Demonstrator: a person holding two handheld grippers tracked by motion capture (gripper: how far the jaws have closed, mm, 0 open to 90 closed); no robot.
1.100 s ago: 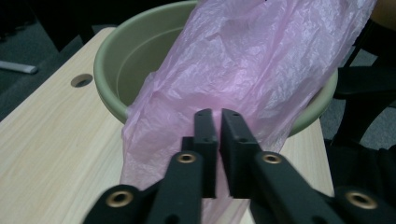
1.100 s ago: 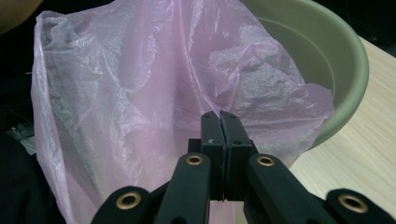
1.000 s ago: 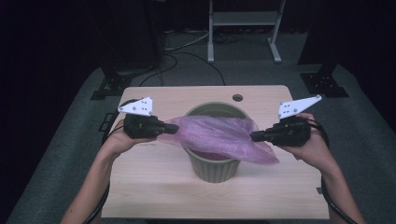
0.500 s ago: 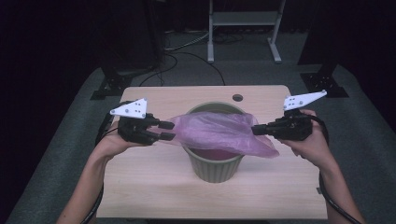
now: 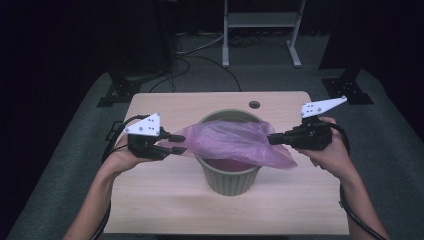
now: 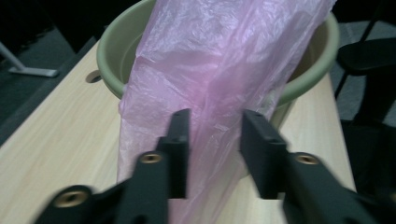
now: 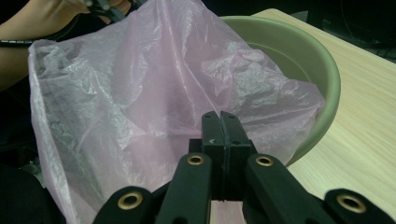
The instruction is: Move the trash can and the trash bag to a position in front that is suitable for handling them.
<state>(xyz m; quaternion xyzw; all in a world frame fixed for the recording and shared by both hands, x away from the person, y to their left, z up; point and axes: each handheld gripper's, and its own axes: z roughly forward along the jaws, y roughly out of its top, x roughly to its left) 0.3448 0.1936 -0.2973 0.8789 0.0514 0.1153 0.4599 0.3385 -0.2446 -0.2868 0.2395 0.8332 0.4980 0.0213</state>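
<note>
A pale green bin point(image 5: 230, 177) stands mid-table with a thin pink plastic bag point(image 5: 232, 141) draped across its mouth. My left gripper point(image 5: 179, 144) sits at the bag's left end with its jaws apart. In the left gripper view the pink bag point(image 6: 219, 84) hangs between and beyond the open left gripper point(image 6: 217, 142), in front of the bin point(image 6: 112, 56). My right gripper point(image 5: 271, 139) is shut on the bag's right edge. In the right gripper view the right gripper point(image 7: 220, 125) is pressed together on the bag film point(image 7: 140, 93), with the bin rim point(image 7: 322, 70) behind.
The wooden table point(image 5: 165, 200) has a small round hole point(image 5: 254, 105) near its far edge. Cables trail from both grippers off the table's sides. A metal stand point(image 5: 260, 30) and dark equipment bases stand on the grey floor beyond.
The left gripper's jaws have opened and it has drawn slightly left and down. The right gripper stays shut on the bag and has lifted a little, and the bag lies flatter over the bin.
</note>
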